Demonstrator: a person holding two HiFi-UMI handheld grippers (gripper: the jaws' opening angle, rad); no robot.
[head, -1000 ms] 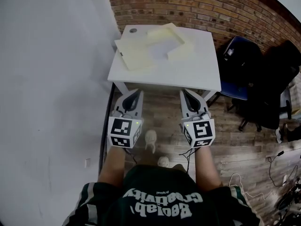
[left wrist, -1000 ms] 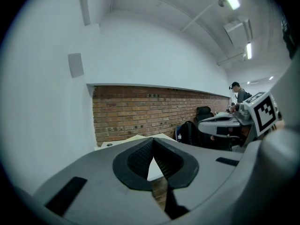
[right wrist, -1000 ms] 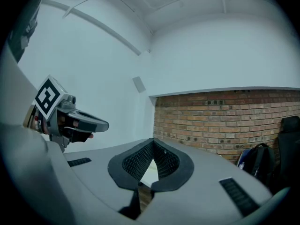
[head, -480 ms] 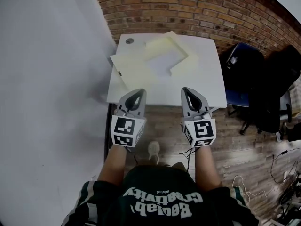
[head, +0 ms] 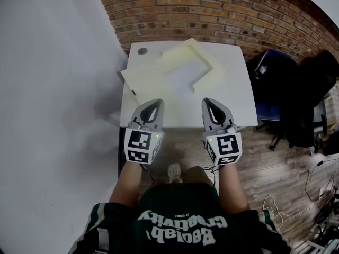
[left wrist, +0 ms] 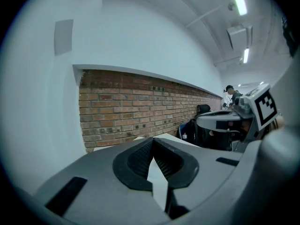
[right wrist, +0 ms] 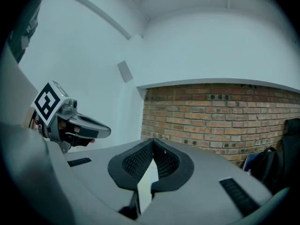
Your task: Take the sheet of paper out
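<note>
A white square table (head: 233, 97) stands at the person's 12 o'clock, its far side close to a red brick wall (head: 212, 9). A plain pale wall (head: 53, 99) fills the 9 o'clock side. Wooden plank floor (head: 275, 163) lies around the table, with a blue chair (head: 266, 111) and a black office chair (head: 312, 94) at the table's 3 o'clock. A pale yellow card folder (head: 144, 82) lies skewed on the far left of the tabletop, one corner past the 9 o'clock edge. The white sheet of paper (head: 183, 72) lies in it, framed by yellow card on its 12 and 3 o'clock sides. How much of the sheet is tucked under is unclear, so its full outline is hard to read. The visible part runs from about 8 o'clock towards 2 o'clock. A small dark round spot near the table's 11 o'clock corner is too small to identify. The left gripper (head: 155, 103) and right gripper (head: 210, 102) appear side by side over the table's 6 o'clock edge, pointing towards 12 o'clock. Both have their jaws clenched together on nothing, well apart from the sheet.
</note>
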